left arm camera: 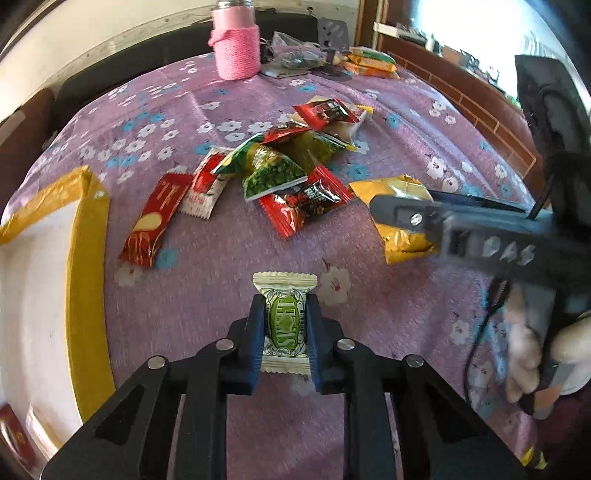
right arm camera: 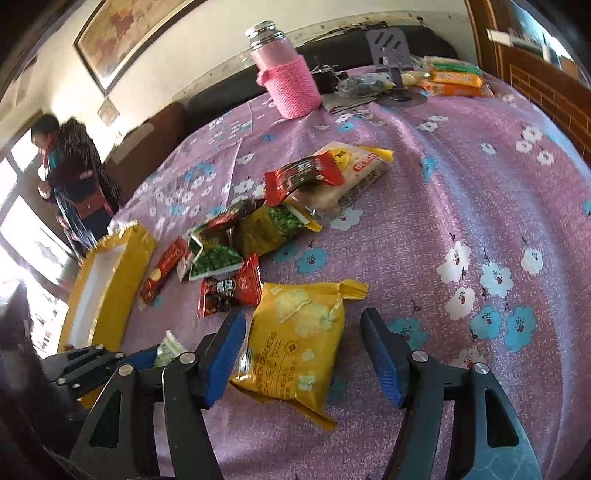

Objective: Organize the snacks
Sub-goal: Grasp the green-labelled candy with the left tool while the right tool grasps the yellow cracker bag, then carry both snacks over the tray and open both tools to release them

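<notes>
A purple flowered tablecloth (left arm camera: 406, 122) covers the table, and a loose pile of snack packets (left arm camera: 280, 166) lies near its middle; that pile is the landmark here.

The left wrist view shows the left gripper (left arm camera: 285, 332) clamped on a small cream sweet with a green label (left arm camera: 285, 321), held on the near side of the pile. To the left of the pile sits a box with a yellow rim (left arm camera: 86, 258) and pale inside. To the right of the pile, this view catches the right gripper (left arm camera: 376, 210) from the side, its dark finger over a yellow snack bag (left arm camera: 399, 236), with a light-gloved hand (left arm camera: 546, 354) on the handle.

The right wrist view alone shows how that gripper (right arm camera: 303, 354) stands: its blue pads (right arm camera: 380, 358) are spread apart with the yellow bag (right arm camera: 295, 347) lying on the cloth between them, one pad close to the bag's edge, the other clear of it. Only this view shows a person (right arm camera: 74, 173) standing beyond the box (right arm camera: 110, 288), and a framed picture (right arm camera: 122, 33) on the wall. A pink bottle (right arm camera: 288, 77) in a knitted sleeve stands well behind the pile in both views.
</notes>
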Tool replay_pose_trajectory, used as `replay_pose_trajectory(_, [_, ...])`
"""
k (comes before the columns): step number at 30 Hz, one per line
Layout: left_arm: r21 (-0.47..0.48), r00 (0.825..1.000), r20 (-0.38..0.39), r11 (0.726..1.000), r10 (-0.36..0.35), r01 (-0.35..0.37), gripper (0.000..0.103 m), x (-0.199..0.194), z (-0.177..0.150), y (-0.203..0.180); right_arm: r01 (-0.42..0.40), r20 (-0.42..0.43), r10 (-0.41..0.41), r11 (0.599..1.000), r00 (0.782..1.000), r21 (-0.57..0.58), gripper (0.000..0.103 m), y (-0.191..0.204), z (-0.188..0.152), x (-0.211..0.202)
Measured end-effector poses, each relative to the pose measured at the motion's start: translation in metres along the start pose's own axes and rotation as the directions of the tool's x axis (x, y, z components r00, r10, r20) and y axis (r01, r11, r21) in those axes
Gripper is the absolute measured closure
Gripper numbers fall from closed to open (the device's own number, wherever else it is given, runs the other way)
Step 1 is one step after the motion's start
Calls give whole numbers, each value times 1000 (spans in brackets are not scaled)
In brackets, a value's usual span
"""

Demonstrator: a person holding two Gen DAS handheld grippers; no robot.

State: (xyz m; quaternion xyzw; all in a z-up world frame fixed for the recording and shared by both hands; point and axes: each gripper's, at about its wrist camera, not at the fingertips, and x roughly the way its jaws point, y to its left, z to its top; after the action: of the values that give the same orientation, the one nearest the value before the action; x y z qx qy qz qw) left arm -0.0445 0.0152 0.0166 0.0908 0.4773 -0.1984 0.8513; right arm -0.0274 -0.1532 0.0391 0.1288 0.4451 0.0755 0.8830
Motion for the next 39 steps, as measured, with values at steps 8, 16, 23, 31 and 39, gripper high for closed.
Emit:
replay_pose_trajectory(8, [-142, 990, 138, 988, -35, 55, 86, -53, -14, 23, 94, 46, -89, 988, 995, -120, 58, 26, -12, -2])
replay_pose_trajectory(16, [-228, 965, 263, 970, -21, 83, 86, -108, -36, 56, 18, 157, -4, 996, 988, -87, 58, 33, -14, -34])
replay_pose_trajectory(23, [-367, 963, 257, 930, 80, 21, 86, -126, -73, 125, -88, 144, 110, 985, 983, -150, 58, 80, -16, -62])
replay_pose_trajectory(31, [-499, 966, 200, 865, 167, -46, 86, -124, -105, 181, -276, 10, 284, 937, 959, -216, 58, 156, -10, -48])
replay_pose_trajectory(39, [-549, 966, 116, 825, 232, -133, 86, -115, -107, 224, -345, -149, 313, 887, 938, -305, 59, 241, -29, -5])
